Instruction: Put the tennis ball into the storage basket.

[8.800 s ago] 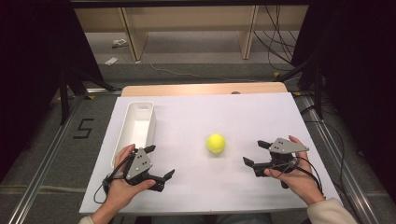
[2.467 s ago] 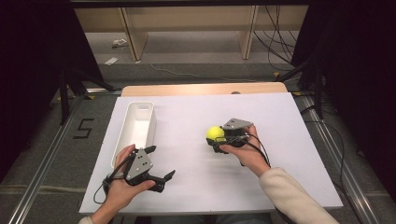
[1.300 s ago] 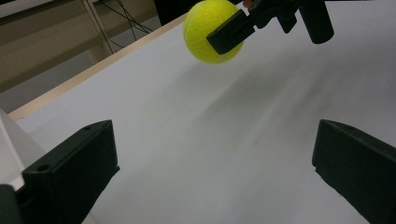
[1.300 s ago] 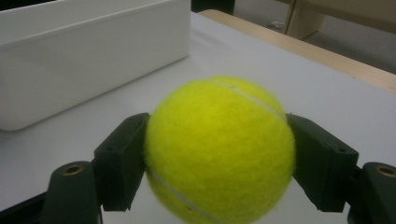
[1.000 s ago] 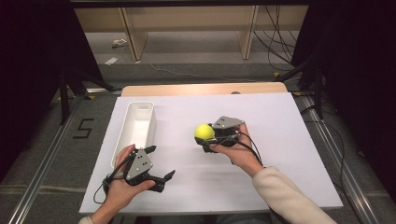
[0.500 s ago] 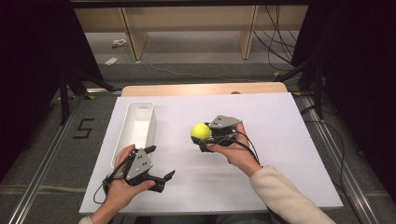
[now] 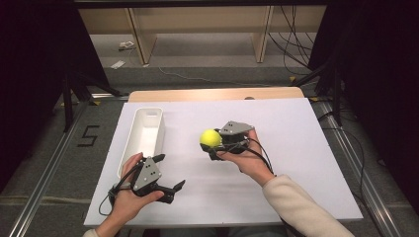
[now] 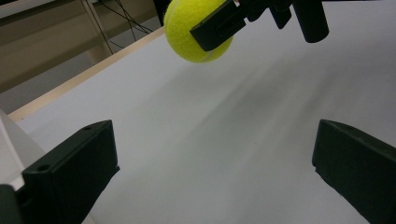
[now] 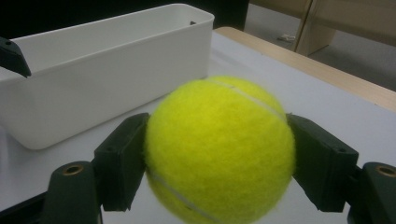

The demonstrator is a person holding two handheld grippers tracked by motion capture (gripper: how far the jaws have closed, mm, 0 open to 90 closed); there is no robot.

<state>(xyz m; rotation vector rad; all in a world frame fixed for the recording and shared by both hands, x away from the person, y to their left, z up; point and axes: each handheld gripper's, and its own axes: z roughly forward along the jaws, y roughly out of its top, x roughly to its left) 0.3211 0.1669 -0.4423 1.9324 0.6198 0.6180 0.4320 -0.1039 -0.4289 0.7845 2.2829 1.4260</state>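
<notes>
A yellow tennis ball [image 7: 210, 138] hangs above the white table, clamped between the jaws of my right gripper [image 7: 213, 143]. Seen from the right gripper view, the ball [image 9: 219, 149] sits between both black pads, with the long white bin [image 9: 107, 65] beyond it to the left. The bin [image 7: 143, 136] stands on the table's left side, open and with nothing in it. My left gripper [image 7: 167, 173] rests near the front left edge, just below the bin, jaws wide open on nothing. Its own view catches the ball [image 8: 196, 30] held aloft.
The white tabletop [image 7: 296, 148] has a wooden strip [image 7: 217, 94] along its far edge. Beyond it is floor with cables and wooden shelf legs. Metal rails run along both sides of the table.
My right gripper, which has the ball, has lifted it and carried it left toward the bin over the last second. The left gripper has stayed put.
</notes>
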